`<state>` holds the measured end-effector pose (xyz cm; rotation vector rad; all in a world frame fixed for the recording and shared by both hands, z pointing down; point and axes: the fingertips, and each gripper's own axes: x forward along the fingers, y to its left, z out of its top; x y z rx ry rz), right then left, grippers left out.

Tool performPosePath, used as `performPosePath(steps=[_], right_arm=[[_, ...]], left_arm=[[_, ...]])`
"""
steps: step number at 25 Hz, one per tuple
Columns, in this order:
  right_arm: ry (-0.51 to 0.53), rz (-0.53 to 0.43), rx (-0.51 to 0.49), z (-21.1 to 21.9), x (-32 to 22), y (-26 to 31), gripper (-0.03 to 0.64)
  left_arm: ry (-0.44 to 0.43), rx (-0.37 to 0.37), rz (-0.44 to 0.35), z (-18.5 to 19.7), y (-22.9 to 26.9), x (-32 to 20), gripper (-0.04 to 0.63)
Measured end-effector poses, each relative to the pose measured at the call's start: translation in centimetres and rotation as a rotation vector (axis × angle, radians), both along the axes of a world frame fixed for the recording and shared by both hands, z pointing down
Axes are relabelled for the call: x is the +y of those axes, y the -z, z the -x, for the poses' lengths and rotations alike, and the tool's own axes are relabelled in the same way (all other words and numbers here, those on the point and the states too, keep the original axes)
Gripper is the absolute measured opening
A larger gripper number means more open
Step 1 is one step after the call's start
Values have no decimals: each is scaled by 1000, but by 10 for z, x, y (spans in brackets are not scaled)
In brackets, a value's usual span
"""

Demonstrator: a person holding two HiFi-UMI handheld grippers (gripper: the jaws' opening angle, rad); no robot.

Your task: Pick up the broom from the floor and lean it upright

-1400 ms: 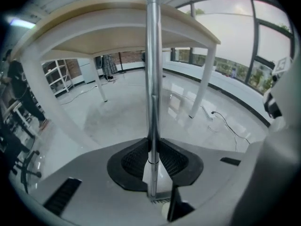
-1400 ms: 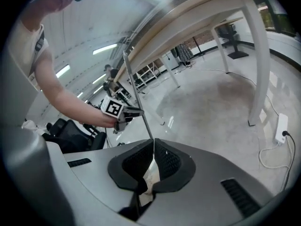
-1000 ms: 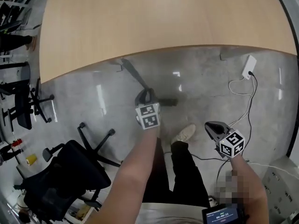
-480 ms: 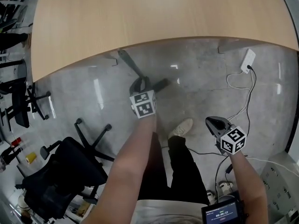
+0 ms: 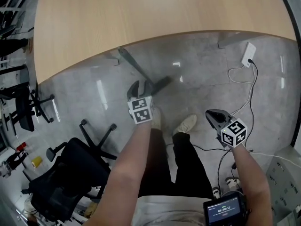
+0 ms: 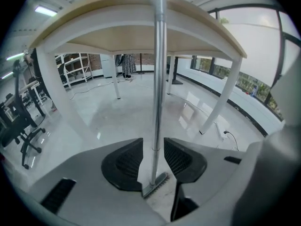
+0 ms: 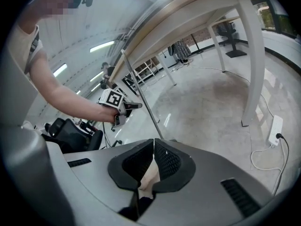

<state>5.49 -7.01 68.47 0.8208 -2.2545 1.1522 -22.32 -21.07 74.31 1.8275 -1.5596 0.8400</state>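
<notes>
Broom (image 5: 134, 67): stands near upright on the grey floor (image 5: 202, 79). Its dark head rests on the floor, and the top of its metal handle meets the edge of the wooden table (image 5: 155, 18). In the left gripper view the handle (image 6: 159, 79) rises straight up to the table's underside (image 6: 117, 34).

Left tongs (image 5: 141, 86): jaws opening. The broom handle passes between them low down, just above the head. Both pads are clear of it, with a narrow gap on each side (image 6: 157, 157). The right gripper view shows these tongs (image 7: 123, 108) beside the handle (image 7: 141, 102), carried on a bare forearm.

Right tongs (image 5: 212, 117): held well apart from the broom, pointing down at the floor. The jaws meet at the tips and hold nothing (image 7: 154, 159). Only a pale shoe shows through the slit behind them.

Other items:
- Pale shoe (image 5: 186, 125) on the floor, near the broom head.
- White power strip (image 5: 248, 65) with a trailing cable.
- Black office chair (image 5: 66, 173), lower left in the head view.
</notes>
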Motion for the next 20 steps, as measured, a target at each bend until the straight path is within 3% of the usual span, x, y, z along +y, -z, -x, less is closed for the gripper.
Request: performPosePath(steps=[3, 7, 14, 20], right_arm=[[8, -23, -14, 14, -8, 10, 20], [40, -55, -33, 29, -17, 39, 20], [-8, -37, -128, 41, -17, 119, 20], [34, -61, -140, 49, -1, 173, 20]], left_arm=[[-10, 26, 13, 13, 19, 26, 122], [-18, 72, 6, 29, 64, 70, 28], [-27, 168, -14, 35, 166, 140, 9], [-109, 165, -56, 30, 239, 167, 9]])
